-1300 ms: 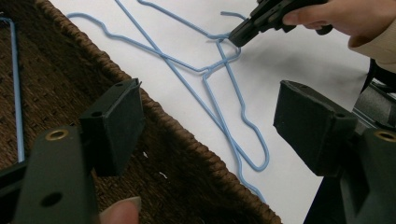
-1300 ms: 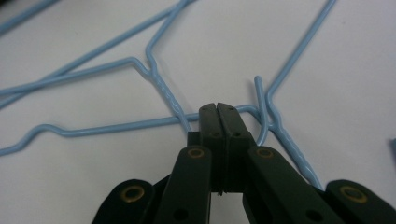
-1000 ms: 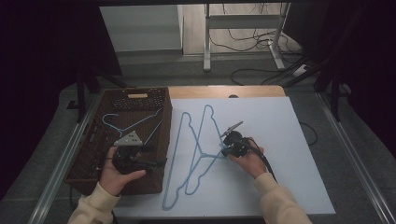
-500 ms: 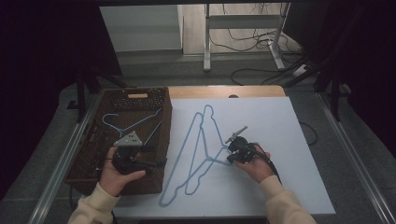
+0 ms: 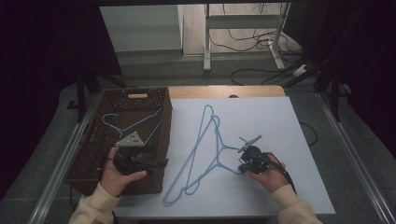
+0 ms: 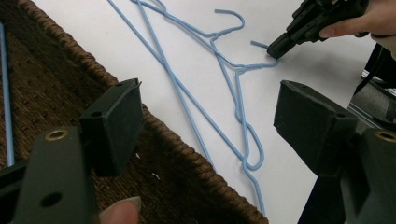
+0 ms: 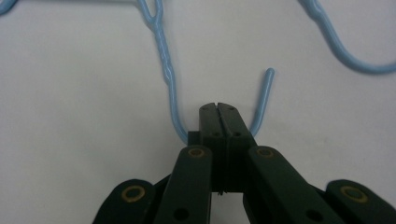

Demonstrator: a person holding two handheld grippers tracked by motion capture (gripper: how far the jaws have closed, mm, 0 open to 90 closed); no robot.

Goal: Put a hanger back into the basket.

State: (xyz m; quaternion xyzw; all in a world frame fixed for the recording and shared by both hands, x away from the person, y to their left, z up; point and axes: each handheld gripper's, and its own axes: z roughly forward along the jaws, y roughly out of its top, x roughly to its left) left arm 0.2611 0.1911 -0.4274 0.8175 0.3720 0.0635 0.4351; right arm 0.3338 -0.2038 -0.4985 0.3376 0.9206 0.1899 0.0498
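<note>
Glossy blue coated-wire hangers (image 5: 205, 154) on a smooth matt white counter (image 5: 280, 121); rough brown woven basket (image 5: 88, 161); matt black plastic jaws.

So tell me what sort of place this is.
Probably a lab or workshop set up for recording, not a home: a white work table in a dark room, loose cables trailing on the floor behind it, and a metal stand.

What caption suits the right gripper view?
Right gripper shut on the hook of a blue wire hanger lying on the white table.
</note>
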